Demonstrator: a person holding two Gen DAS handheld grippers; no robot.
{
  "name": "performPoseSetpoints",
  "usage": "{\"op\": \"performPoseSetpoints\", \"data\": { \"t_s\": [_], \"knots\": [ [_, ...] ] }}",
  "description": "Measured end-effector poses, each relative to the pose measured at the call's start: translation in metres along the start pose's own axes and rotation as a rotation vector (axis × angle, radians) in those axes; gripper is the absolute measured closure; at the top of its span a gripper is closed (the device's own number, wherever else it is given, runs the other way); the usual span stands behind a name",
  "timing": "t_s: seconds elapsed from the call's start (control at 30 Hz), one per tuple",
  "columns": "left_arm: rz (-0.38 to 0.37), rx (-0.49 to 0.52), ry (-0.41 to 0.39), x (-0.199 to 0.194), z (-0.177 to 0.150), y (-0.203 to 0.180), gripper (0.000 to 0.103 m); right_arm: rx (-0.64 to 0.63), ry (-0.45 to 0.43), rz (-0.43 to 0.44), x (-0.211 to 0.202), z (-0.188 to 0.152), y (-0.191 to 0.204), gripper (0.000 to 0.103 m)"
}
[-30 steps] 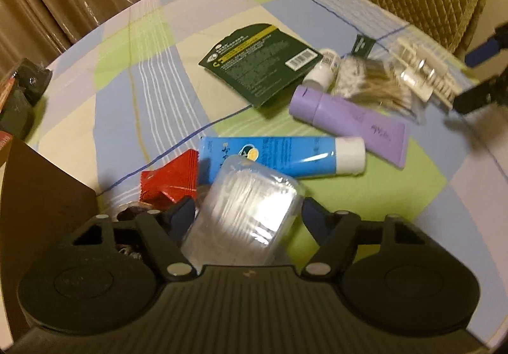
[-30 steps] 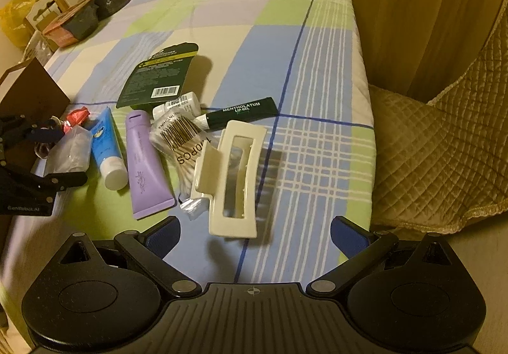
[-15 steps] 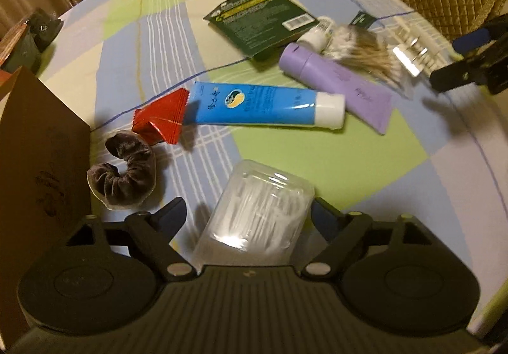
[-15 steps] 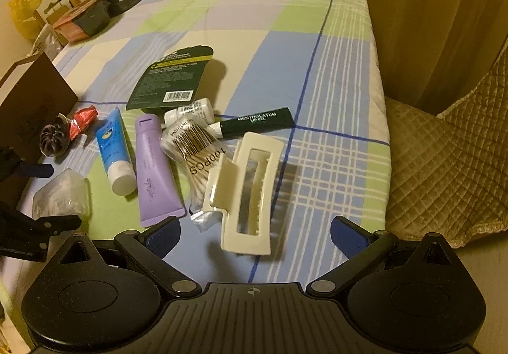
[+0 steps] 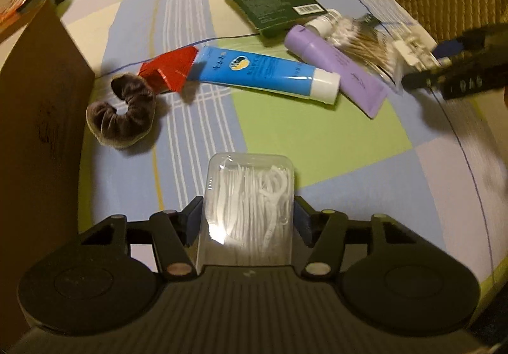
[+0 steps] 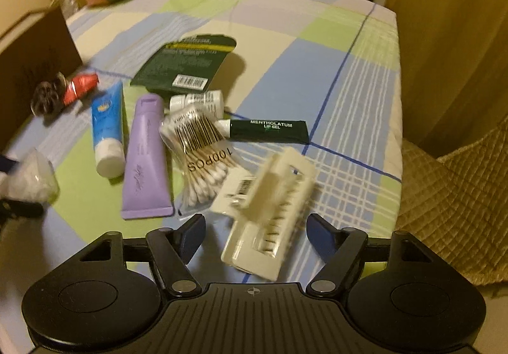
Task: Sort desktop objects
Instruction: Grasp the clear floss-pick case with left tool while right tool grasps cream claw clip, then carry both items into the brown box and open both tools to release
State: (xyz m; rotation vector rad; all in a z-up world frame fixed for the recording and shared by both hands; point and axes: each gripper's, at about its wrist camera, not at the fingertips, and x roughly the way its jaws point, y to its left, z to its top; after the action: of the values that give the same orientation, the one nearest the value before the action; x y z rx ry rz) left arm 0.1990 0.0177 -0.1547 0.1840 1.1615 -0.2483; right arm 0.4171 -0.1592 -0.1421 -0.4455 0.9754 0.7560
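1. Left gripper (image 5: 248, 218): jaws narrowed onto a clear plastic box of white floss picks (image 5: 248, 200), blue pads against both its side walls. Box held above the checked tablecloth (image 5: 317, 138), clear of the other items.
2. Right gripper (image 6: 255, 231): jaws wide, either side of a cream plastic hair claw clip (image 6: 271, 211); pads not touching it. Clip blurred; I cannot tell whether it is resting flat.
3. Unsorted on the cloth: blue tube with white cap (image 5: 263, 73), lilac tube (image 5: 336, 68), bag of cotton swabs (image 6: 203, 147), dark green lip gel tube (image 6: 268, 131), dark green card packet (image 5: 274, 1), brown velvet scrunchie (image 5: 122, 115), red foil sachet (image 5: 170, 71).
4. Step, as judged: floss box picked, awaiting placement; brown cardboard box (image 5: 38, 119) at left looks the likely bin.
5. Next calls for: left carries over the box wall, then opens; right closes squarely on the clip.
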Motion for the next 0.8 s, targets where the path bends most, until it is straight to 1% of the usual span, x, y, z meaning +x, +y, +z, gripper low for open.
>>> {"op": "performPoseSetpoints", "data": {
  "t_s": [0.03,0.07,0.13,0.27,0.57,0.8],
  "knots": [
    [-0.004,-0.014,0.001,0.000,0.001,0.002,0.046,-0.013,-0.010,0.008,0.000,-0.001,0.001,0.043],
    [-0.003,-0.018,0.000,0.000,0.002,0.001,0.046,-0.013,-0.011,0.024,0.000,0.000,0.001,0.051],
    [0.000,-0.011,-0.009,0.000,0.002,-0.001,0.046,-0.021,-0.011,0.022,-0.001,0.000,0.001,0.057],
    [-0.002,-0.027,-0.016,-0.001,0.000,-0.001,0.048,-0.004,-0.002,0.048,-0.005,-0.002,-0.004,0.066],
    [-0.020,-0.050,-0.010,-0.015,-0.009,-0.003,0.049,0.156,0.023,0.196,-0.033,-0.014,-0.020,0.067],
    [0.005,-0.050,-0.033,-0.034,-0.016,-0.005,0.049,0.169,0.001,0.249,-0.056,-0.015,-0.012,0.067]
  ]
}}
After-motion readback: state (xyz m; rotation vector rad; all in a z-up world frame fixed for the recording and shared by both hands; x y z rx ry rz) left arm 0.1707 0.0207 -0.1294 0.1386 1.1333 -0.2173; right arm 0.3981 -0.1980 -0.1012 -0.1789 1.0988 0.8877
